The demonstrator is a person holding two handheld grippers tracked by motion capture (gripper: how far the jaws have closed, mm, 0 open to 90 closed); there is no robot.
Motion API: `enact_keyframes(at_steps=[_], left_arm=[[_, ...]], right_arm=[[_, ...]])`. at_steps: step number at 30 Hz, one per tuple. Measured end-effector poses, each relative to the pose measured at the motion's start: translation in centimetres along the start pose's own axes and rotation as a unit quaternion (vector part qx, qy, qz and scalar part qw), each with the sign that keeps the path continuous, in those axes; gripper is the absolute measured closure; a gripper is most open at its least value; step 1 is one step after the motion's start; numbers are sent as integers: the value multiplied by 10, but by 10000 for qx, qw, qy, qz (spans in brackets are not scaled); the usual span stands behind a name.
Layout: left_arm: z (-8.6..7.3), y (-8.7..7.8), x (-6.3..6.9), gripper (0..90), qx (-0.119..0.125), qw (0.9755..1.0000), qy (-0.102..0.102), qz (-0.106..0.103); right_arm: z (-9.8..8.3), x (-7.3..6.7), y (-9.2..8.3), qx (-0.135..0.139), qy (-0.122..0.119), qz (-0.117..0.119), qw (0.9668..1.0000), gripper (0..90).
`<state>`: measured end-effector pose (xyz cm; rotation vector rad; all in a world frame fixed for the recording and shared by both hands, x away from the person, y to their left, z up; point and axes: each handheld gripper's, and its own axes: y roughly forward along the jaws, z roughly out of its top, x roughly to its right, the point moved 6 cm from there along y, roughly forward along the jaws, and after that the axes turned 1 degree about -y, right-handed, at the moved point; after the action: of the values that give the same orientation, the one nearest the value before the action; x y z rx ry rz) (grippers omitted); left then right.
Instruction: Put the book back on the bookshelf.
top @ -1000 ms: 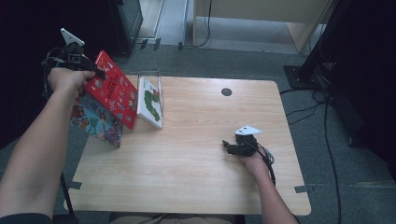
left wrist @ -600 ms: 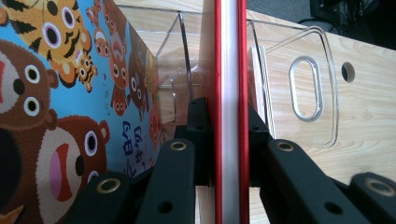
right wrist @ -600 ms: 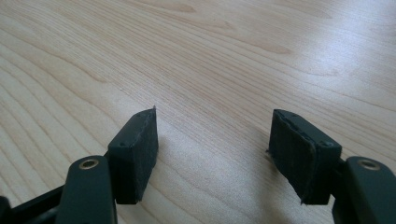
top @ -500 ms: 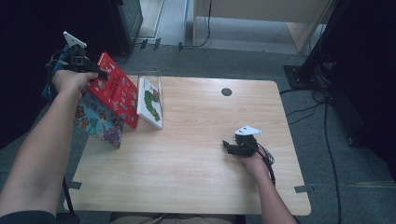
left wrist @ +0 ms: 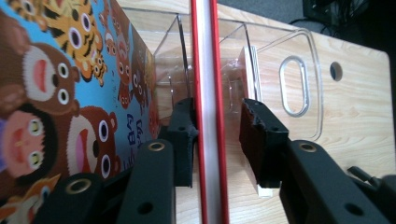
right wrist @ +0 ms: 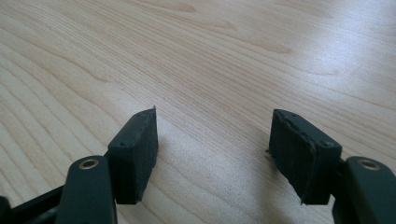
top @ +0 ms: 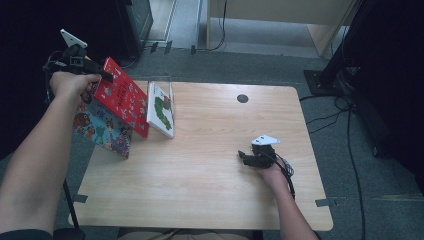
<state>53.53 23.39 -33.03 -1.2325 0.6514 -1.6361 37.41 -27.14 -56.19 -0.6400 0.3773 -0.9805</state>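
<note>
My left hand-held gripper point(left wrist: 215, 140) has its jaws spread around the red book point(left wrist: 209, 93), animal book point(left wrist: 65, 93) beside it; right hand-held gripper point(right wrist: 212, 154) spread over bare surface point(right wrist: 210, 56)

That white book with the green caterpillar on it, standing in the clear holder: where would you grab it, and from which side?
Probably by its top edge, coming down from above. The white caterpillar book stands nearly upright in the clear holder, leaning, so its thin upper edge is exposed while its lower part sits inside the walls. The open right gripper rests free on the table, so it could straddle that edge.
</note>
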Motion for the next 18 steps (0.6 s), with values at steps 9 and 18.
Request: enact_keyframes(at_steps=[9,18], left_arm=[[1,-24,-7,650,212,9996,-71,-171],[-6,-35,-1,614,283,9988,107,-372]], right_arm=[[0,0,0,-7,16,-1,10000,329],[0,0,0,-1,8,2,10000,329]])
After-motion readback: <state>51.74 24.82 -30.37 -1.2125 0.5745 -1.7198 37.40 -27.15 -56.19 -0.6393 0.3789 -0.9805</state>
